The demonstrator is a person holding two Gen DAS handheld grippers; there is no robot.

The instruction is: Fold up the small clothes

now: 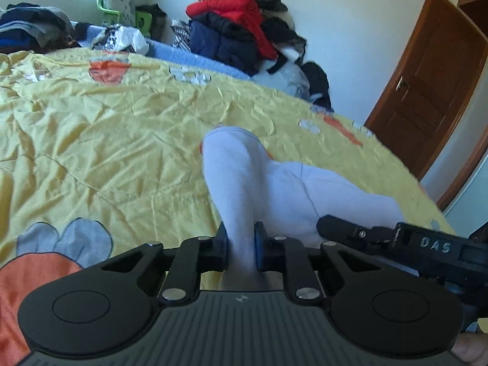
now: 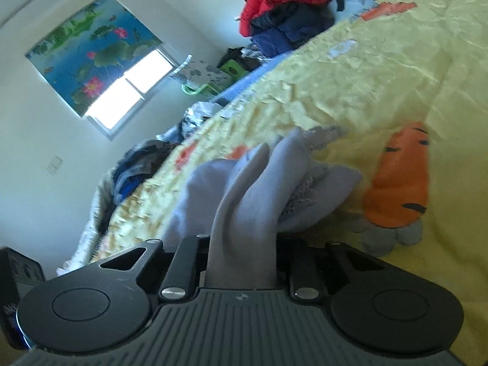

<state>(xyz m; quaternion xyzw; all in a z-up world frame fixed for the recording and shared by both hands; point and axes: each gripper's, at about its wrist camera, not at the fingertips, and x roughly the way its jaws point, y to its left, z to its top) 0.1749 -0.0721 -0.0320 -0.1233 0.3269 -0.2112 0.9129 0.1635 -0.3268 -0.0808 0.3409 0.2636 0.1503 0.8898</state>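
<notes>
A small white garment [image 1: 274,189], like a sock or pair of socks, is held up above the yellow bedspread [image 1: 106,128]. My left gripper [image 1: 241,244] is shut on one end of it, the cloth pinched between the jaws. My right gripper [image 2: 241,253] is shut on the other end of the white garment [image 2: 259,189], whose folds fan out ahead of the jaws. The right gripper's black body [image 1: 396,238] shows at the right of the left wrist view, close beside the cloth.
The yellow bedspread [image 2: 381,76] has carrot prints [image 2: 399,180]. A pile of red and dark clothes [image 1: 244,30] sits at the far side, another dark pile [image 1: 30,27] at the far left. A brown door [image 1: 427,85] is at the right, a window [image 2: 128,91] by the wall.
</notes>
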